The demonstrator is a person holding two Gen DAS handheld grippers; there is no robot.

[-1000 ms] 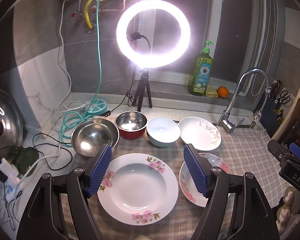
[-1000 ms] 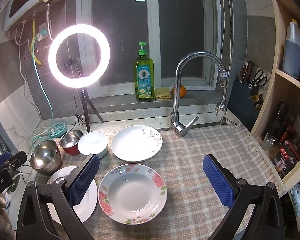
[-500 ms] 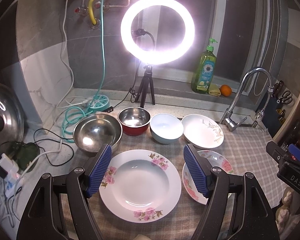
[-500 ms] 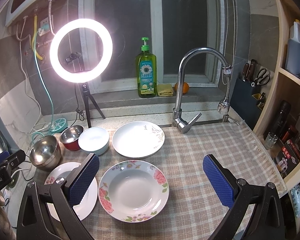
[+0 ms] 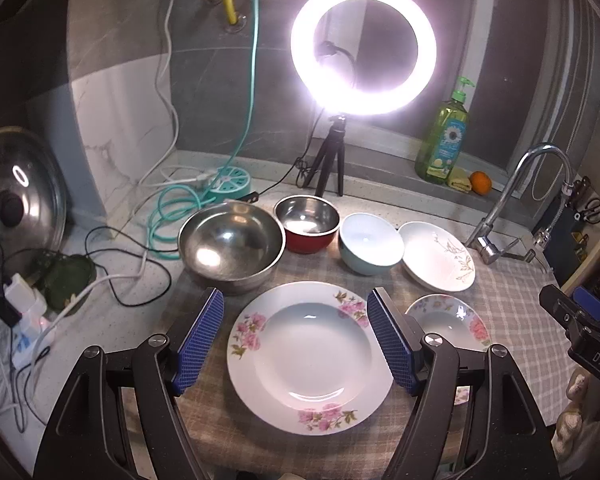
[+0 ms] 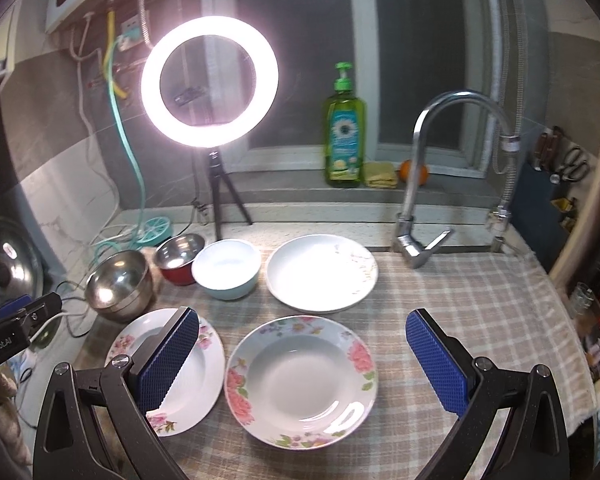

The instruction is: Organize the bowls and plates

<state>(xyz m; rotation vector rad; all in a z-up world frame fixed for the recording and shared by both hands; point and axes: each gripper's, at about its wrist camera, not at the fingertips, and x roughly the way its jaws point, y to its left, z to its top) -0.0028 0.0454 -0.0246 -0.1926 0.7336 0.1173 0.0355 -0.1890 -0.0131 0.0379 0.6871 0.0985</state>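
Hovering above the checked cloth (image 5: 512, 320) on the worktop, the left hand-held gripper (image 5: 296, 336) gapes wide and empty, its blue pads framing the large pink-flowered plate (image 5: 310, 364). Far of it stand a big steel bowl (image 5: 230, 246), a red-sided steel bowl (image 5: 306, 220), a pale blue bowl (image 5: 370, 246) and a white plate with a gold sprig (image 5: 438, 256).

From the right wrist, the right hand-held gripper (image 6: 302, 364) is likewise spread and holds nothing, poised over the smaller rose-rimmed plate (image 6: 302, 382), just right of the large plate (image 6: 204, 360). Nothing is stacked yet, so this looks like the opening approach. The next move probably calls for dropping one pad under a rim and pinching it, so the plates can be nested.
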